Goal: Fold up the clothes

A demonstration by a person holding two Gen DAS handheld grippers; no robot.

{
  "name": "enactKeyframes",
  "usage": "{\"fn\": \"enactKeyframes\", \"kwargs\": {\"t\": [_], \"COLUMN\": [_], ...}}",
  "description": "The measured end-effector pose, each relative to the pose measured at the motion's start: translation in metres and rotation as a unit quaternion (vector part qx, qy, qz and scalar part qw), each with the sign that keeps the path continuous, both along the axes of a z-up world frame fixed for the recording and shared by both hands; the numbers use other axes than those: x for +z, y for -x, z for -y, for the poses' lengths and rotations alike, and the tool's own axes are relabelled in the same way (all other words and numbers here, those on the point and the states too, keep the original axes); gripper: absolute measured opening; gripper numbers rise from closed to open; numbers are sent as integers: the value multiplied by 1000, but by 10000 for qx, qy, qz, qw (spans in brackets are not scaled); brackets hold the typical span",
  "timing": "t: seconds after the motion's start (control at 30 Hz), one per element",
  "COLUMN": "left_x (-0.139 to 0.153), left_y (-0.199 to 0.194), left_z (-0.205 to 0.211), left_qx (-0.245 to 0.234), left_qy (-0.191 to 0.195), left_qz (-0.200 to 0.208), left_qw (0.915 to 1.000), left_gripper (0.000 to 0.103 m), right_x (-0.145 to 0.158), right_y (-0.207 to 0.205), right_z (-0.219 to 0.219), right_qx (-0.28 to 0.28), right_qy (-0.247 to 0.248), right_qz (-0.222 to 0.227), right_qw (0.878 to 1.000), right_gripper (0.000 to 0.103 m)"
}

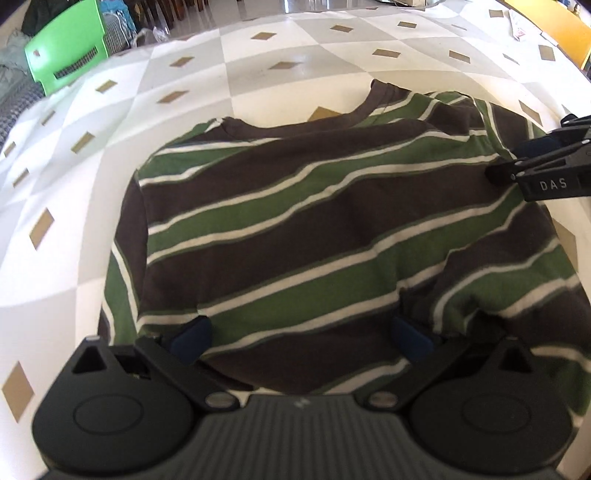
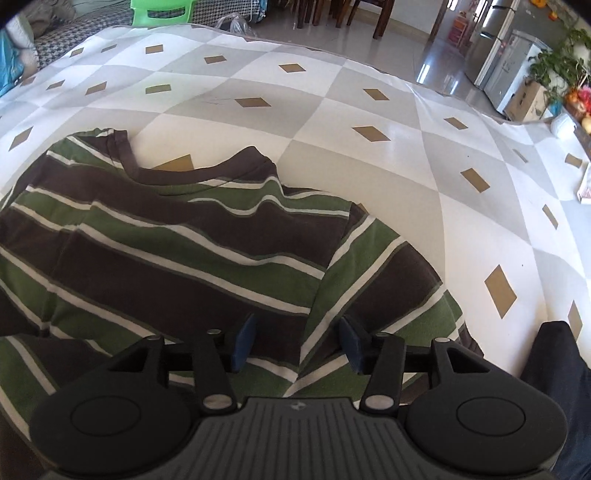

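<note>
A: Left gripper (image 1: 301,338) pose?

B: Low over the near hem of the striped T-shirt (image 1: 314,229), fingers spread wide, blue pads (image 1: 194,338) either side of a rise of cloth. Whether the pads touched the fabric could not be read; the near field was blurred.

A: Right gripper (image 2: 297,341)?

B: Also low, jaws apart, straddling the seam where the sleeve met the body. Nothing pinched. In the left wrist view its fingers came in from the right edge, over the shirt's right shoulder.

A: Shirt position?

B: Spread on the tablecloth (image 2: 369,173), brown, green and white stripes, collar (image 1: 332,120) at the far side, wrinkled at the shoulder.

A: Surface, then room?

B: Cloth of white and grey diamonds with small tan lozenges. Beyond it, a green plastic chair (image 1: 68,48) far left, wooden chair legs (image 2: 347,14) on a glossy floor, a fridge (image 2: 517,62) and potted plant (image 2: 561,62) far right.
</note>
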State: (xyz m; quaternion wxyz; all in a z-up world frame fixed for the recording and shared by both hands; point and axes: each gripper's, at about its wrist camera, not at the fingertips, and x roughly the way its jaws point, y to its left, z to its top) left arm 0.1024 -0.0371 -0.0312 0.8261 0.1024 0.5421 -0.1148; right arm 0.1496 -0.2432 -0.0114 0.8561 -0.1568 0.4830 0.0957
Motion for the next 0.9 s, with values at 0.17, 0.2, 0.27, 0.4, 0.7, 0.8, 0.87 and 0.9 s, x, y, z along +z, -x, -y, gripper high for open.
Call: {"fn": "enactKeyframes", "kwargs": {"t": [0.17, 0.2, 0.27, 0.4, 0.7, 0.8, 0.87, 0.9], "left_x": [0, 0, 1, 4, 5, 5, 4, 4], "left_y": [6, 6, 7, 8, 2, 1, 0, -1], "left_z": [0, 0, -1, -2, -4, -4, -4, -4], "left_qx": [-156, -192, -270, -368, -435, -426, -409, -397], "left_qy": [1, -3, 4, 16, -6, -10, -6, -2], "left_qz": [-17, -30, -88, -198, -269, -271, -268, -263], "left_qw": [9999, 9998, 9996, 9991, 9987, 9987, 9988, 9989], "left_gripper": [103, 103, 103, 103, 103, 103, 103, 103], "right_x": [0, 0, 0, 0, 2, 3, 3, 3], "right_y": [-1, -2, -2, -2, 0, -2, -2, -2], "right_z": [10, 12, 13, 15, 20, 20, 21, 21], "right_qx": [-100, -93, -72, -66, 27, 64, 63, 61], "right_qy": [-54, -53, -24, -10, -55, -87, -108, -118], "right_qz": [-117, -124, -135, -211, -326, -370, -389, -398], "right_qw": [9999, 9999, 9999, 9998, 9994, 9993, 9992, 9991], "right_gripper": [54, 54, 55, 56, 58, 58, 58, 58]}}
